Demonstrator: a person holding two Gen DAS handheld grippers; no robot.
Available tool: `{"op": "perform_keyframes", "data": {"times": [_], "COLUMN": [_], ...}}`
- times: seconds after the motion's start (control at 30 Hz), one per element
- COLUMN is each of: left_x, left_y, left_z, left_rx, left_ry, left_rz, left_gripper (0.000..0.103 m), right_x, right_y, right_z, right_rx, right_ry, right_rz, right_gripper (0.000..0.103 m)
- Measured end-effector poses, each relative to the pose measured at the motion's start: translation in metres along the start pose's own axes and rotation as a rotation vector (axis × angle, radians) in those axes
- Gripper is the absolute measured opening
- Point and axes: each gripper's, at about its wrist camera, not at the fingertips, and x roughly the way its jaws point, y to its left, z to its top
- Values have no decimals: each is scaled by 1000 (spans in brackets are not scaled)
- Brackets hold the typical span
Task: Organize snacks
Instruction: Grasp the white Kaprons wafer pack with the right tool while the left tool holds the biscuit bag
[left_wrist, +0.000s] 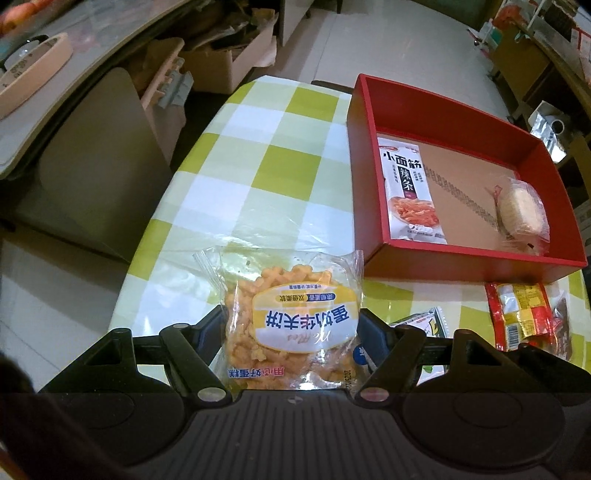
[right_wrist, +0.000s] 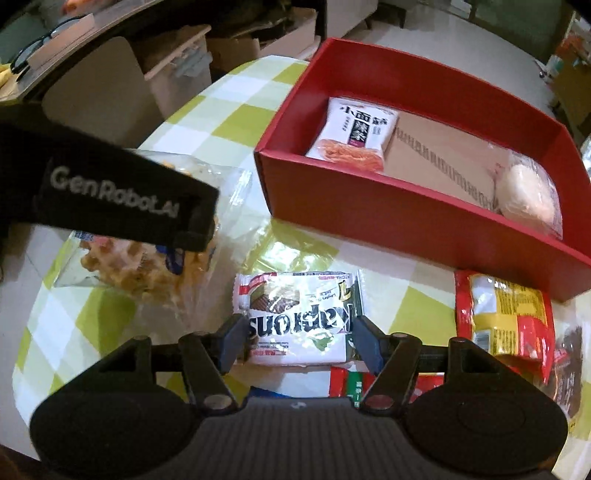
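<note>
Both cameras sit just behind their own gripper fingers and look steeply down, close over the checked table (left_wrist: 258, 166). The left view faces the table's left side; the right view faces further right. Both share the red box (left_wrist: 480, 258) (right_wrist: 369, 206) ahead.

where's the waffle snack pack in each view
Left wrist: waffle snack pack sits bottom centre, between the left gripper fingers.
Right wrist: same pack lies at left, partly under the left gripper.
Shared landmark: red box, up and to the right of it.
</note>
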Motion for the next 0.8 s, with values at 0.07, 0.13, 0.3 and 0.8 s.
{"op": "perform_keyframes", "data": {"times": [0.07, 0.13, 0.3, 0.8], "left_x": [1, 1, 10, 16], "left_y": [-1, -4, -8, -44], "left_z": [0, -1, -5, -27], "left_rx": [1, 15, 24, 155], "left_ry": [3, 4, 35, 76], "left_rz": [-3, 4, -4, -25], "left_gripper": [79, 79, 79, 79], "right_x": [2, 1, -4, -77], "right_y": [2, 4, -6, -57], "right_z": [-3, -5, -9, -27], "right_rx": [-14, -39, 2, 124], "right_ry": [-7, -13, -26, -125], "right_rz": [-10, -14, -12, -67], "right_gripper": [71, 71, 63, 61]}}
